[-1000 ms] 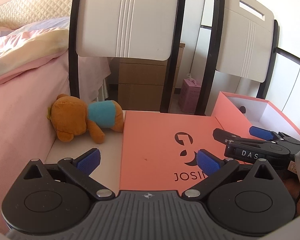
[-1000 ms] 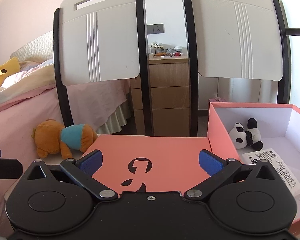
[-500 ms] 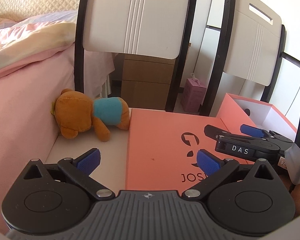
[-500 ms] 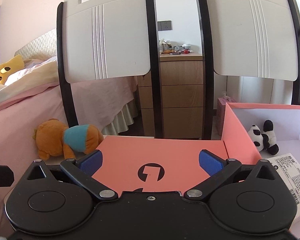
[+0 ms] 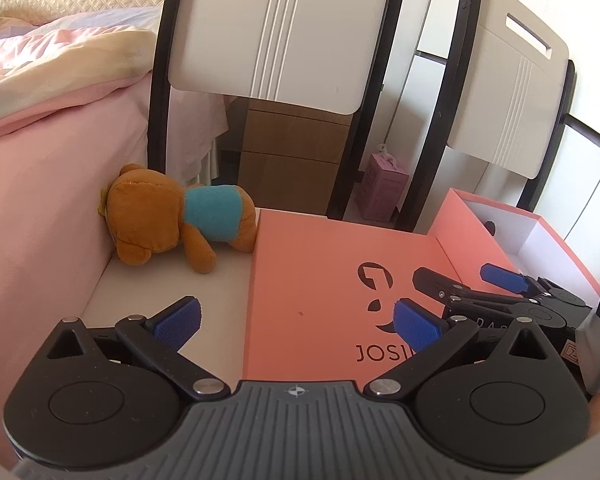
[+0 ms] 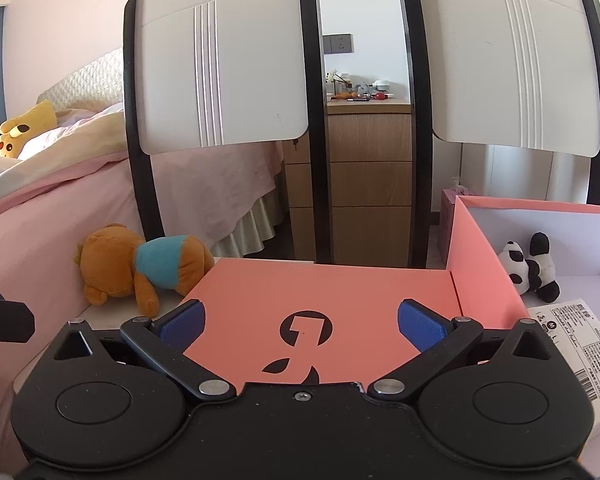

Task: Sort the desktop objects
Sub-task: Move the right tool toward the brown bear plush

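**Reaching for the bear, both grippers empty**

Hovering over the counter [image 5: 220, 280], I hold the left gripper [image 5: 296, 320] and right gripper [image 6: 300, 322] with fingers spread wide, gripping nothing. The bear [image 5: 172, 216] lies on its side against the bed [image 5: 40, 220], touching the lid [image 5: 332, 280]; the panda [image 6: 530, 266] already sits in the box [image 6: 480, 264]. Grabbing low risks snagging the lid edge or pushing the bear into the bedding. The lid reads "JOSI", cut off; a gripper reads "DAS".

Left claw [image 5: 296, 320]: black linkages, blue ribbed pads, silver pivots, grey ribbed base.
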{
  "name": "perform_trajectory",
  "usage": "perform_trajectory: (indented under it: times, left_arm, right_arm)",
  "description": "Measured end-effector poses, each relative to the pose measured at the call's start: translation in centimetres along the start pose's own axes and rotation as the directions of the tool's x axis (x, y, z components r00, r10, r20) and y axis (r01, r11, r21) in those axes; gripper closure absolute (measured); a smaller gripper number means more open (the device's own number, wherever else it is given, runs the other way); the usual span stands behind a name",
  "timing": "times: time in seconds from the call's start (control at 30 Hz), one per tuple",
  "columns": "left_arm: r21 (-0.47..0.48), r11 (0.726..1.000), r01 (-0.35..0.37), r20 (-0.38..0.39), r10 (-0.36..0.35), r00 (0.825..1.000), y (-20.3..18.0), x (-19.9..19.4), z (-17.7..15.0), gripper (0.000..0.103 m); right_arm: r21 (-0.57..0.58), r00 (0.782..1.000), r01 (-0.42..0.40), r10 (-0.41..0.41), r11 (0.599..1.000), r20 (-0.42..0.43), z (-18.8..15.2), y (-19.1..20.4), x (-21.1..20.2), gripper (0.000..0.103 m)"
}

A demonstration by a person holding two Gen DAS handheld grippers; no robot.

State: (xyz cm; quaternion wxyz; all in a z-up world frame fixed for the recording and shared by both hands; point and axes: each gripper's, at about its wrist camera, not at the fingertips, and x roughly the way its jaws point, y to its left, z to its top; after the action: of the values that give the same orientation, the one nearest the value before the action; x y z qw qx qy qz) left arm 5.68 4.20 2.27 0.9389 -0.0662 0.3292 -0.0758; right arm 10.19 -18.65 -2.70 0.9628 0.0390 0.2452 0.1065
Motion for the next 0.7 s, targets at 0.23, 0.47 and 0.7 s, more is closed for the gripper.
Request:
perform_trajectory:
  times: [0.23,0.47,0.7]
  left_arm:
    - [0.077,0.992,-0.098,0.09,0.091,0.992,-1.3,-0.9,-1.2,0.0]
    - [0.071,0.988,-0.136,0.115,0.127,0.985,-0.5,-2.2,-2.7,0.0]
    - [0.046,0.992,-0.121,0.09,0.117,0.989,0.9,-2.6,-3.0,0.0]
  right_arm:
    - [0.006,0.997,-0.077,0.077,0.997,0.028,0.1,0.1,-0.3,0.001]
    - [-0.001,0.993,-0.093,0.093,0.996,0.076,1.0,0.4,0.1,0.001]
    - [-0.059,0.98,-0.154,0.16,0.986,0.119,2.7,2.1,0.8,0.001]
